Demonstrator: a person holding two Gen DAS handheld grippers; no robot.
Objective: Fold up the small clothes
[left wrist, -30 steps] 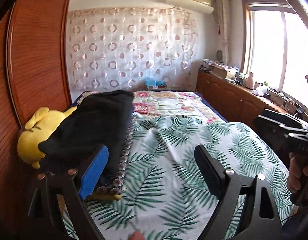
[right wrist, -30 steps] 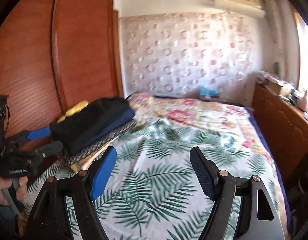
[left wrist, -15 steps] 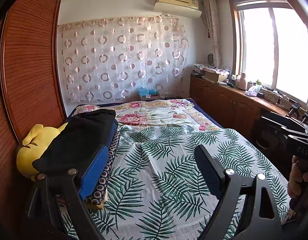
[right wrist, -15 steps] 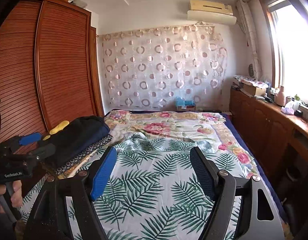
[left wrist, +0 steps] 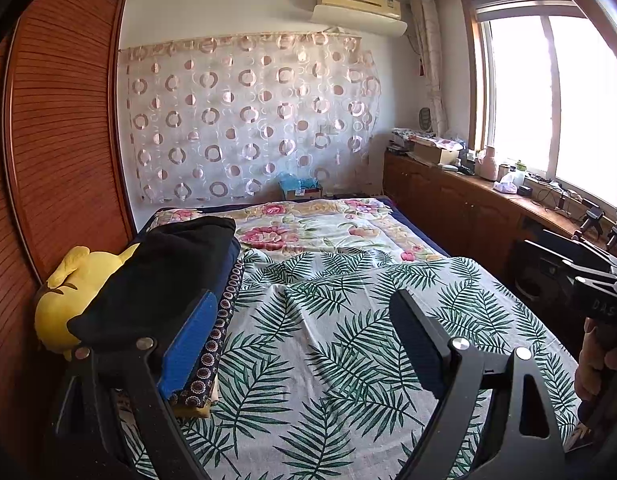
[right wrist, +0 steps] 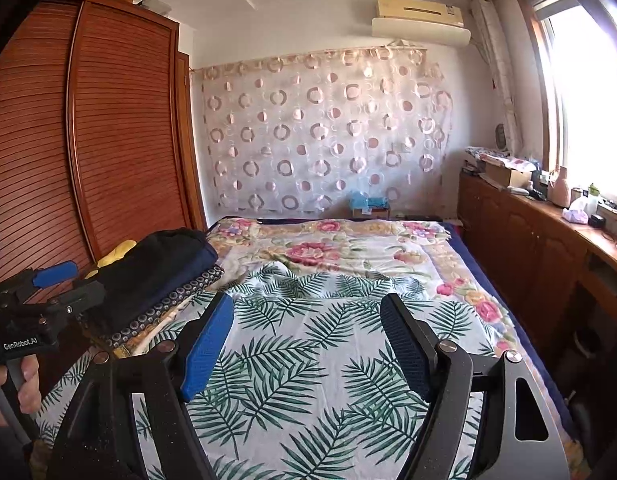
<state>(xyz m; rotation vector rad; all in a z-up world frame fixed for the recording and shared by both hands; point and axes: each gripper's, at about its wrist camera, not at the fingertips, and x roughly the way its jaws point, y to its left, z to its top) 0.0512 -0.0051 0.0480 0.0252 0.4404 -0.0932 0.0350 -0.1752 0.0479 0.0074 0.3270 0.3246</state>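
Now both grippers, left gripper (left wrist: 304,336) and right gripper (right wrist: 306,344), hover wide open and empty above the bed (right wrist: 328,360), seemingly done, with the folded clothes (left wrist: 160,276) stacked along its left edge.

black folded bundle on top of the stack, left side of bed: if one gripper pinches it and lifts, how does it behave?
The black folded garment looks like soft fabric with rounded edges, so it will probably droop and unfold from a single pinch. It seems bulky yet likely light. It rests on the patterned folded cloth, so pushing it may drag that layer along.
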